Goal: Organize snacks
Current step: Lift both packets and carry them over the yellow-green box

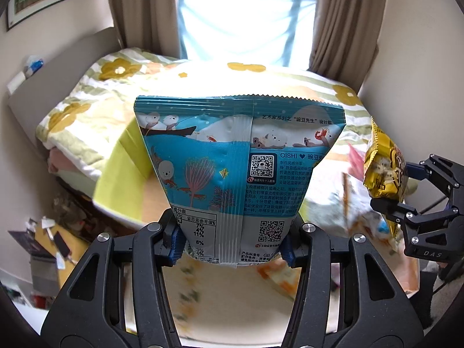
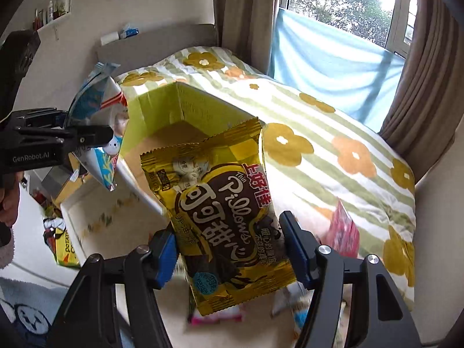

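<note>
**A:** So, which step is this?

**B:** The carry, I'd judge. Both tongs are loaded and up in the air over the bed [image 1: 290, 78]. The left gripper [image 1: 232, 243] is closed on the lower end of the blue snack bag [image 1: 232, 156], its blue pads pinching the two sides so the bag stands upright between them. The right gripper [image 2: 232, 258] has its jaws set wider, clamped on the lower half of the gold snack bag [image 2: 220, 203], which tilts a little.

**A:** And where do they go?

**B:** Most likely the yellow-green box [image 2: 179, 107], which stands open on the bed's near edge, beyond both bags. It looks empty as far as I can see inside. From the right wrist view the blue bag hangs by the box's left wall; the gold one is in front of its opening.

**A:** Anything left to collect?

**B:** A pink packet [image 2: 343, 232] lies on the quilt to the right, and more blurred packets sit below the gold bag.

**A:** What does the next move call for?

**B:** Bringing each bag over the box's open mouth, one at a time so the two don't collide, then opening the jaws only once the bag is inside the walls.
</note>
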Motion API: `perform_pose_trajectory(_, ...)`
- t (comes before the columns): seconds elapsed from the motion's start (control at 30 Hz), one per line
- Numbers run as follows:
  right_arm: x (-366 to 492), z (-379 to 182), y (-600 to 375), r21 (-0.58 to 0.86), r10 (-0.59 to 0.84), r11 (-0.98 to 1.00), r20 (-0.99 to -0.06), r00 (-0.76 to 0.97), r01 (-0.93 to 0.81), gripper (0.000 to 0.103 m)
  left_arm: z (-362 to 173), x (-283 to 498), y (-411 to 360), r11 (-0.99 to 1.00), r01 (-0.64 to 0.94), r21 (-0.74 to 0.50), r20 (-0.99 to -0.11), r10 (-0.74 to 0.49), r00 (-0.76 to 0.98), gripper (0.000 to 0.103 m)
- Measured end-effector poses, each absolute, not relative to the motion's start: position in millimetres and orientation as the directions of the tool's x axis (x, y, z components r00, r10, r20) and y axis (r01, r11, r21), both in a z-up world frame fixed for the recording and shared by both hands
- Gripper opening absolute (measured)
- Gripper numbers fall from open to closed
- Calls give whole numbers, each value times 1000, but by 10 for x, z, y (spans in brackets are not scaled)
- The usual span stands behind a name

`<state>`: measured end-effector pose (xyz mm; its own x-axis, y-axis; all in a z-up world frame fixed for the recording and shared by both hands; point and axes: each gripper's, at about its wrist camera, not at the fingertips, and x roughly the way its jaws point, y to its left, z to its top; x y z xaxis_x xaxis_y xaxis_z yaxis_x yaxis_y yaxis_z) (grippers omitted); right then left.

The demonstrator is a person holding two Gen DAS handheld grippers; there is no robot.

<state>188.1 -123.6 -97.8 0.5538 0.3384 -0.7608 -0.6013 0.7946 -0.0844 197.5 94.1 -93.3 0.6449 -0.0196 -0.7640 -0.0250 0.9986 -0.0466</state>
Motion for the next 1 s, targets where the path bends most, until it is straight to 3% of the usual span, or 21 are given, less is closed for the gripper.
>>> perform_pose_trajectory(0.27,2443,-978,-415,-37,311,848,-773,552,-529,61,-1119,2846,1685,998,36,-60,-820,-70,568,48)
perform_pose_trajectory(0.53,2798,-1259,10,9,213,924,-841,496,-381,61,-1728,3407,1859,987,144,-77,-903,-130,410,48)
perform_pose_trajectory(0.87,3053,-1566,75,34,173,949,-889,425,-314,61,-2205,3759,1802,982,187,-11,-960,-63,274,50)
perform_pose_trajectory(0.9,3066,-1574,71,41,176,949,-891,419,-311,61,-2220,3756,1790,982,189,11,-962,-41,269,53)
perform_pose_trajectory(0.97,3090,-1584,65,50,178,952,-894,412,-302,61,-2222,3734,1790,981,191,41,-964,-12,264,94)
perform_pose_trajectory(1.0,3093,-1588,62,52,178,952,-894,411,-301,61,-2200,3704,1809,981,192,43,-960,-13,278,98)
